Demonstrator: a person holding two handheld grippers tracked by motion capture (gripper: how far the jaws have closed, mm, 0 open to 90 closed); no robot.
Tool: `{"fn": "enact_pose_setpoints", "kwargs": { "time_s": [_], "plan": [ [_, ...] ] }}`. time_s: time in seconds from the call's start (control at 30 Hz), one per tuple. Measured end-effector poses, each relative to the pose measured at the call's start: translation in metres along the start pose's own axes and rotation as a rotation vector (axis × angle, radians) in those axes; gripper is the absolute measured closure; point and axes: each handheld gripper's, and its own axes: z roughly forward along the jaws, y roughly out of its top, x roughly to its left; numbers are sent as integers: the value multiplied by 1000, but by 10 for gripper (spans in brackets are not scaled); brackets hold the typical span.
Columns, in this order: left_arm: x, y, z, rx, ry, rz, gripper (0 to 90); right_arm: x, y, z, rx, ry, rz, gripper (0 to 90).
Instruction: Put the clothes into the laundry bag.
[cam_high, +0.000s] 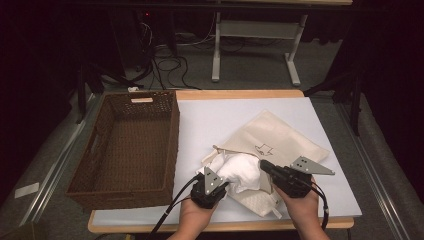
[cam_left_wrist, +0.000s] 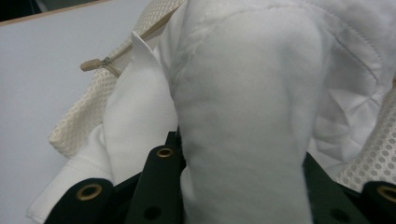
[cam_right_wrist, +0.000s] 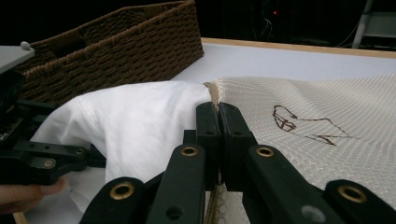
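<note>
One cream mesh zip-up laundry bag (cam_high: 280, 140), printed with a small dark line drawing, lies flat on the pale grey table sheet (cam_high: 210, 117) near the person's edge, its open mouth turned toward the hands. One white cotton garment (cam_high: 239, 172), bunched into a soft roll, sits at that mouth, partly in the bag and partly bulging out; judged from this, the work in hand is stuffing the garment into the bag. The right gripper (cam_right_wrist: 218, 109) has its jaws pressed fully together on the bag's cream rim, seemingly to pin the opening and keep it from sliding while the cloth goes in. The left gripper (cam_left_wrist: 240, 163) stands with its jaws narrowed round a thick fold of the white garment, the cloth filling the gap between them, a hold suited to pushing or feeding the roll forward. One tan zipper pull (cam_left_wrist: 93, 64) lies at the bag's edge beside the garment, the zip undone. One dark brown woven rectangular basket (cam_high: 127, 145) stands empty to the left, well apart from the bag, plausibly the place for the filled bag. Count: bags one, garments one, baskets one, grippers two.
</note>
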Motion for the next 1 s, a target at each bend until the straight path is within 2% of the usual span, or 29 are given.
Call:
{"fn": "enact_pose_setpoints", "kwargs": {
  "time_s": [0.1,0.2,0.27,0.37,0.5,0.57,0.67,0.73,0.8,0.87,1.0],
  "plan": [
    [0,1,5,16,-4,-1,694,0,0,1,2,1,-4,884],
    [-2,2,7,29,10,18,633,0,-1,3,13,-2,-10,884],
    [-1,2,5,27,-1,4,583,0,-2,3,12,-3,-6,884],
    [-2,3,-1,-12,-32,-17,482,0,-1,2,9,-4,-10,884],
    [-5,2,-8,-70,-53,2,417,0,0,1,1,-6,-13,884],
    [-5,1,-10,-90,-72,10,464,1,0,1,-1,-10,-17,884],
    [-4,1,-14,-123,-89,-2,537,1,0,1,2,-10,-15,884],
    [-6,1,-18,-145,-77,21,680,1,0,1,5,-9,-18,884],
    [-7,2,-22,-152,-42,38,801,1,0,1,4,-11,-17,884],
    [-5,3,-26,-153,-38,38,842,1,0,2,2,-8,-16,884],
    [-5,3,-24,-143,-32,47,848,3,0,3,5,-6,-23,884]
  ]
}}
